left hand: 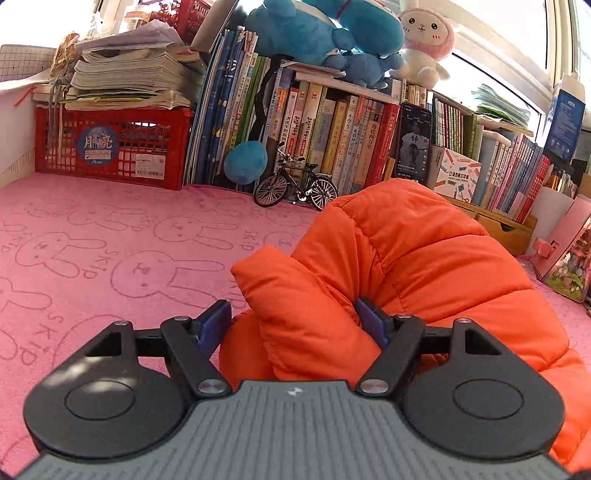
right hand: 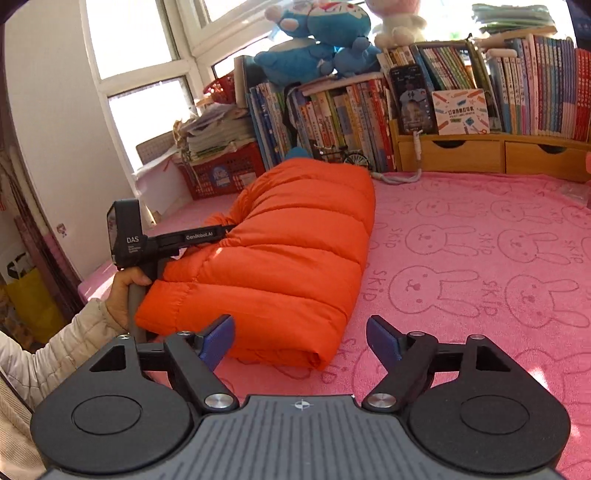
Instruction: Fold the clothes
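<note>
A pink towel-like cover [right hand: 480, 258], printed with rabbit outlines and the word "SKIP", lay over the whole working surface; what was under it could not be told. On it lay an orange quilted puffer jacket [right hand: 288, 254], folded into a thick long bundle that ran away from the right wrist camera toward the books.

The left tool [left hand: 295, 325] stood with its blue pads [left hand: 216, 323] spread around a puffy fold of the jacket; the far pad touched the fabric, the near one stood just clear, so no firm pinch showed. In the right wrist view a hand [right hand: 127, 286] in a pale quilted sleeve [right hand: 70, 347] held that tool's handle at the jacket's left side. The right tool [right hand: 301, 338] was spread wide and empty, just above the cover at the near end of the bundle.

Along the back stood a row of upright books [left hand: 332, 140], with blue plush toys [left hand: 321, 29] and a pink-and-white plush [left hand: 424, 40] on top. A red plastic crate [left hand: 110, 147] under stacked papers [left hand: 129, 70] sat in the corner. A small model bicycle [left hand: 295, 184] and a phone [left hand: 412, 144] stood before the books. Wooden drawers [right hand: 491, 155] carried more books, and bright windows [right hand: 140, 55] lit the room.
</note>
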{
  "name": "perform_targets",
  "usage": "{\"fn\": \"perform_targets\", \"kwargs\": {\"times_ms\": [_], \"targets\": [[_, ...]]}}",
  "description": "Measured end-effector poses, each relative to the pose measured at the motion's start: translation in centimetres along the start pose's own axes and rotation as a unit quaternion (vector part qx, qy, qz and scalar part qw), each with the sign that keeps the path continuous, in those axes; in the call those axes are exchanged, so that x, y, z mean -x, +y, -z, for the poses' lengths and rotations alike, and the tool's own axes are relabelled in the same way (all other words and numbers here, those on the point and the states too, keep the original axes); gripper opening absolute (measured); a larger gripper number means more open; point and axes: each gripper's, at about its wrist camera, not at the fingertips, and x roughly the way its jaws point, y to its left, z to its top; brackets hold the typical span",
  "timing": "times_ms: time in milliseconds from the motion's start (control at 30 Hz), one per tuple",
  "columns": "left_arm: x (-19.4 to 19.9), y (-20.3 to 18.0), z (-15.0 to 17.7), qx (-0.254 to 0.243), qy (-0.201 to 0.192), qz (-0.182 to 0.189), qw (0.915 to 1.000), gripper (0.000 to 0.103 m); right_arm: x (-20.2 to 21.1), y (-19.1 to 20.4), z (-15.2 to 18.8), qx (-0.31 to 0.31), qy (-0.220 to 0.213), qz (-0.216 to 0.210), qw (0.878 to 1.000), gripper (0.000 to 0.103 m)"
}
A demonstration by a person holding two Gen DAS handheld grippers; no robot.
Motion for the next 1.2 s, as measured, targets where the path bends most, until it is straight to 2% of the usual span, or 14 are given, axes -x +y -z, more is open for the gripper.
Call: {"fn": "perform_targets", "kwargs": {"times_ms": [133,167,200,267,367,467,567,667,833,1067,1133,1167,1200], "targets": [[-0.2,0.9,0.0,0.027,0.009,0.013,0.9995,0.078,-3.8,2.4,-6.0,0.044,-0.049,0.038,0.997,0.081],[-0.2,1.0,0.0,0.028,0.010,0.013,0.9995,0.078,-5.3,2.9,-7.4,0.050,-0.057,0.040,0.996,0.069],[-0.2,1.0,0.0,0.028,0.010,0.014,0.9995,0.078,-7.4,3.3,-8.6,0.050,-0.057,0.030,0.997,0.046],[-0.3,1.1,0.0,0.031,0.011,0.016,0.9993,0.078,-12.3,4.7,-10.8,0.063,-0.049,0.020,0.997,0.029],[-0.4,1.5,0.1,0.044,0.015,0.024,0.9986,0.079,-18.7,6.9,-12.6,0.097,-0.029,0.019,0.995,0.029],[-0.6,2.2,0.1,0.067,0.020,0.034,0.9970,0.081,-24.8,8.3,-13.0,0.127,0.008,0.051,0.991,0.029],[-0.5,2.7,0.2,0.080,0.021,0.039,0.9958,0.080,-28.5,7.8,-11.4,0.146,0.041,0.083,0.985,0.029],[-0.5,3.1,0.3,0.091,0.021,0.044,0.9946,0.080,-29.8,7.4,-9.6,0.158,0.051,0.101,0.981,0.028],[0.1,3.6,0.3,0.096,0.020,0.041,0.9943,0.080,-31.3,8.7,-7.8,0.208,0.048,0.123,0.969,0.028],[4.1,4.3,0.5,0.095,0.000,0.029,0.9951,0.079,-30.3,8.1,-8.0,0.191,0.011,0.107,0.976,0.030],[4.6,4.3,0.8,0.091,0.000,0.024,0.9955,0.079,-28.8,7.6,-8.7,0.174,-0.001,0.083,0.981,0.043],[4.7,4.3,0.9,0.089,0.001,0.022,0.9958,0.079,-27.6,7.0,-9.1,0.154,-0.009,0.060,0.986,0.060],[4.9,4.3,1.0,0.086,0.002,0.019,0.9961,0.079,-26.4,6.4,-9.5,0.134,-0.017,0.037,0.990,0.083]]}}
